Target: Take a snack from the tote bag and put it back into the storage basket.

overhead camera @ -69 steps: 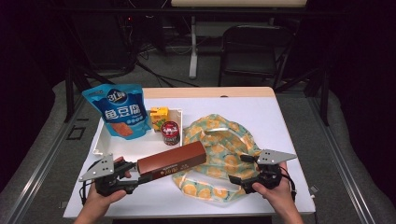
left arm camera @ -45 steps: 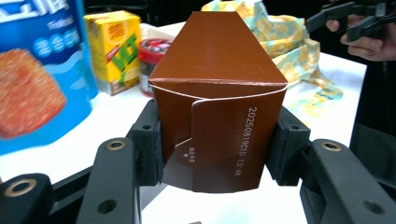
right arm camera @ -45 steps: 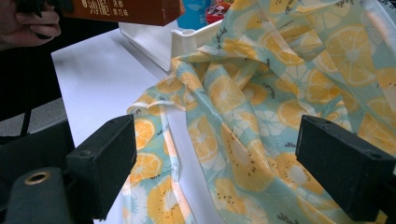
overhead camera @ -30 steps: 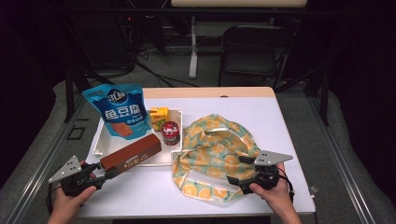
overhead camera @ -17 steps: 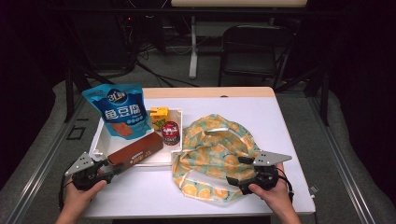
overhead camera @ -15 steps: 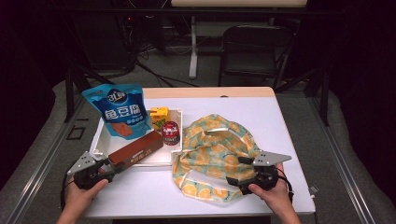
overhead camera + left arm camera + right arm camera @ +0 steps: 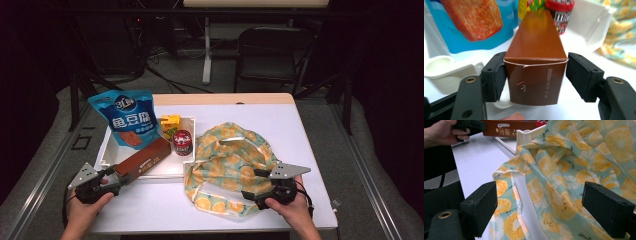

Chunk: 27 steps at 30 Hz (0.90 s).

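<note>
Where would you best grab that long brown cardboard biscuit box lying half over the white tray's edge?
Grip the long brown cardboard biscuit box at its near end, across the narrow width, coming from the person's side. That end sticks out past the white tray, and the left gripper jaws already flank it.

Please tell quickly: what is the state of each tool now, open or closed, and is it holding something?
Left tool: around the brown box, right jaw apart from it.
Right tool: open over the fruit-print bag, holding nothing.

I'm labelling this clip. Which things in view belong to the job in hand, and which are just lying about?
In the job:
brown biscuit box, between the left gripper fingers
fruit-print bag, at the right gripper
white tray

Lying about:
blue snack pouch
yellow carton
red tub
</note>
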### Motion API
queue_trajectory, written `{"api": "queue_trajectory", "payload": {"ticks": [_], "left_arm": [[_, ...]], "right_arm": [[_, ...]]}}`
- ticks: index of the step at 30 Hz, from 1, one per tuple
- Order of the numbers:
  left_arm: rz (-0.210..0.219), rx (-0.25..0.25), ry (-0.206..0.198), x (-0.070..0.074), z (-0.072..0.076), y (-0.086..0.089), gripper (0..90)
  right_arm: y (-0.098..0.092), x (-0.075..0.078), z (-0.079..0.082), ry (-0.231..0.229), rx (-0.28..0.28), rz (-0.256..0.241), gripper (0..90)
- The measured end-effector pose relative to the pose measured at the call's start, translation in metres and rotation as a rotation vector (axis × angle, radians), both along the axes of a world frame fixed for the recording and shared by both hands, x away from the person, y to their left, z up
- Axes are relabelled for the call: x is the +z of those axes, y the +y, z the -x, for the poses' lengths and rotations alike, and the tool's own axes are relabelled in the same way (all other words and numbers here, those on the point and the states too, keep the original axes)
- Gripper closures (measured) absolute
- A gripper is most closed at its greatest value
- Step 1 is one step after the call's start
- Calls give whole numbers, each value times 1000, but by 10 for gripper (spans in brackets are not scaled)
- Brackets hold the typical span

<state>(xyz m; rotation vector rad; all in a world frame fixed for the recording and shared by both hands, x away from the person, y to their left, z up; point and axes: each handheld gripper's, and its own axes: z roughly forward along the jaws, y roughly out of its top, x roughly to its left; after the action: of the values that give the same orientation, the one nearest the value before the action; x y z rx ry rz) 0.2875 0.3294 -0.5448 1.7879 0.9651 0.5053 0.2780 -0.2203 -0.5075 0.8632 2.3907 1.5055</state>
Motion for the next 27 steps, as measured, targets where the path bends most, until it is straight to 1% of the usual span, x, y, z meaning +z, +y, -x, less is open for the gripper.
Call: {"api": "queue_trajectory", "payload": {"ticks": [1,3,4,5,6,8,9,10,11,12,13,14,15,16,17,19,20,21,23,25,26,27], "left_arm": [[-1,12,-2,2,3,1,324],[12,35,-6,4,9,3,316],[10,68,0,6,12,3,318],[12,78,2,7,15,4,319],[30,77,-2,8,18,5,326],[51,89,15,11,23,7,367],[70,79,19,11,25,7,418],[65,77,24,11,27,6,481],[44,101,35,11,29,5,574],[33,116,52,10,30,4,643],[44,120,72,10,31,5,720],[51,117,86,9,30,5,790],[55,101,90,9,30,4,844],[45,94,94,9,30,2,886],[28,102,105,9,29,0,898],[20,109,121,8,26,-4,900],[14,121,126,7,24,-6,900],[10,137,135,7,22,-7,900],[9,159,140,5,17,-9,900],[-6,195,154,3,10,-10,900],[-3,204,153,2,8,-11,900],[-12,225,156,2,5,-11,900]], "right_arm": [[0,0,0,-1,1,-1,131],[1,0,0,-3,1,2,131],[0,0,0,-4,1,2,131],[0,0,0,-3,2,3,131],[0,0,1,-3,1,1,131],[0,0,1,-3,0,3,131],[0,0,1,-3,1,3,131],[-1,0,1,-2,3,4,131],[-1,0,1,-2,2,4,131],[0,0,1,-2,3,5,131],[0,-1,1,-2,3,6,132],[0,-1,0,-2,4,8,132],[1,-1,1,-2,4,7,132],[1,-1,1,-3,6,7,132],[1,-1,1,-1,7,7,133],[2,-1,1,-3,9,9,134],[3,-1,1,-3,11,10,134],[3,-1,1,-3,11,11,134],[3,-1,1,-1,12,12,135],[4,-2,1,0,11,13,136],[4,-2,1,0,15,17,137],[4,-2,1,0,14,18,137]]}}
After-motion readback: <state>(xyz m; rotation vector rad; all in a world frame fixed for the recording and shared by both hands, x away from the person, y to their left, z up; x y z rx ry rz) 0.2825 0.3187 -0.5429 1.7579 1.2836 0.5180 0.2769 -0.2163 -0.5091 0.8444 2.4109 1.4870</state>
